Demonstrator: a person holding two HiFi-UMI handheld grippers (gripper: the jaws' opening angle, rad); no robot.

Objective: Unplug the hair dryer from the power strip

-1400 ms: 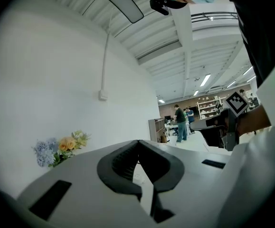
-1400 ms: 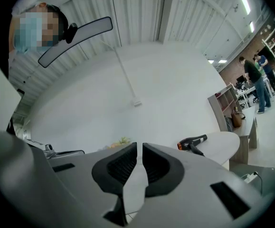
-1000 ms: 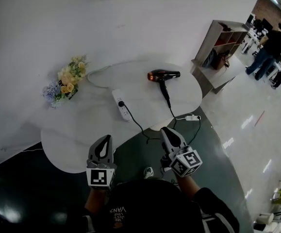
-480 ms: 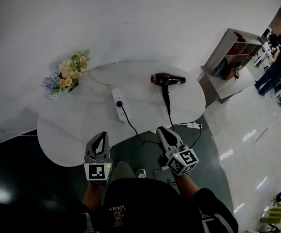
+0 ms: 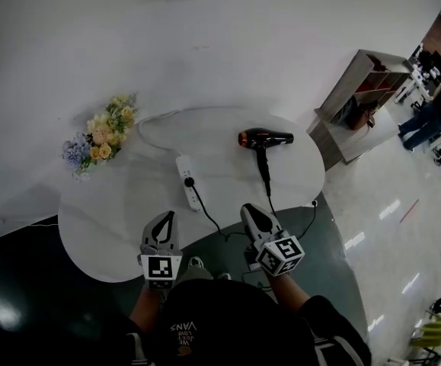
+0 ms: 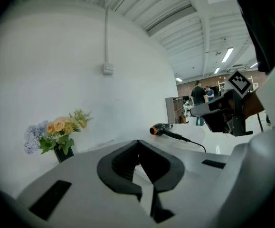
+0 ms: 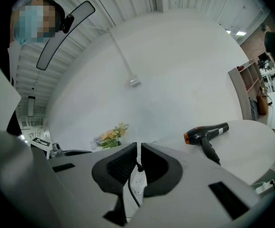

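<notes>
**Both claws closed and empty, plug not yet pulled**

The left claw [image 5: 164,219] and right claw [image 5: 247,209] are held at the 6 o'clock edge of the worktop [image 5: 106,235], jaws brought together on nothing. The power strip [image 5: 189,172] lies well apart at 12 o'clock of them. The plug [image 5: 190,182] is seated near its 6 o'clock end, and the hair dryer [image 5: 264,138] rests at 2 o'clock of the strip. If the plug is pulled while the strip is left unpinned, the strip is likely to be dragged off the edge. If the cord [image 5: 212,221] is gripped instead of the plug, it may be strained, or the dryer tugged along.
</notes>
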